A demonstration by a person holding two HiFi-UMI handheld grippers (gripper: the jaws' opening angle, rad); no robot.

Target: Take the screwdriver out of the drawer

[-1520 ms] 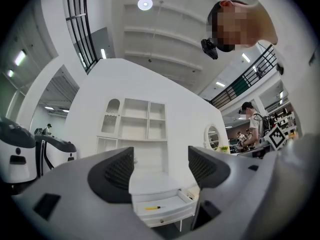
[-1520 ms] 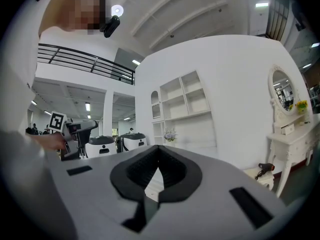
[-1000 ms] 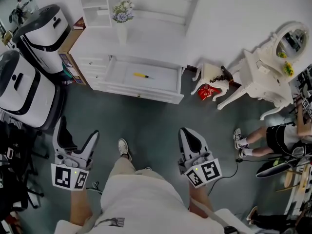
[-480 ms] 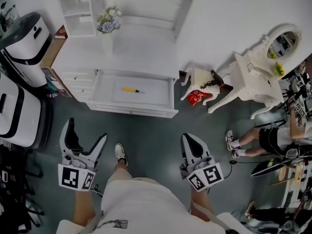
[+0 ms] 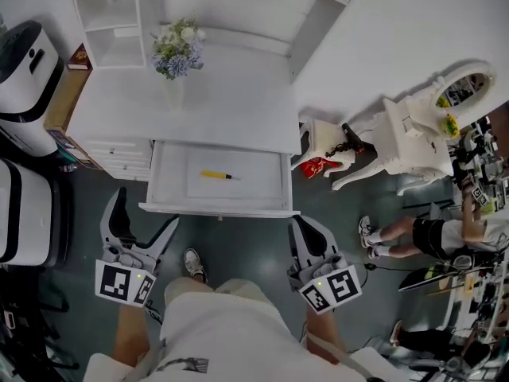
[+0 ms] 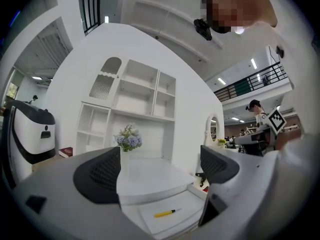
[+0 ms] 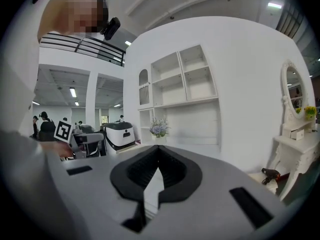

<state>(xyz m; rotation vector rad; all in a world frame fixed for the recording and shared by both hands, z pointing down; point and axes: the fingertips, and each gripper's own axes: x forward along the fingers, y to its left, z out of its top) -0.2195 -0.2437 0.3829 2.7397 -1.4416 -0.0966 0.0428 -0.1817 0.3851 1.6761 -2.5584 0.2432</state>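
A yellow-handled screwdriver (image 5: 215,175) lies flat in the pulled-out white drawer (image 5: 161,204) of a white desk (image 5: 238,102); in the left gripper view the screwdriver (image 6: 164,213) lies below and between the jaws. My left gripper (image 5: 144,218) stands open just in front of the drawer's left corner, nothing between its fingers. My right gripper (image 5: 306,228) is shut and empty, in front of the drawer's right corner. Both are short of the drawer's front edge.
A vase of flowers (image 5: 177,48) stands on the desk under white shelves (image 5: 107,6). White machines (image 5: 24,62) stand at the left. A small stool (image 5: 322,138) with a red bag (image 5: 316,165), a dressing table (image 5: 413,142) and a seated person (image 5: 429,233) are at the right.
I have stepped closer to the desk: the open drawer now lies right in front of both grippers. The left stays open, the right stays shut.
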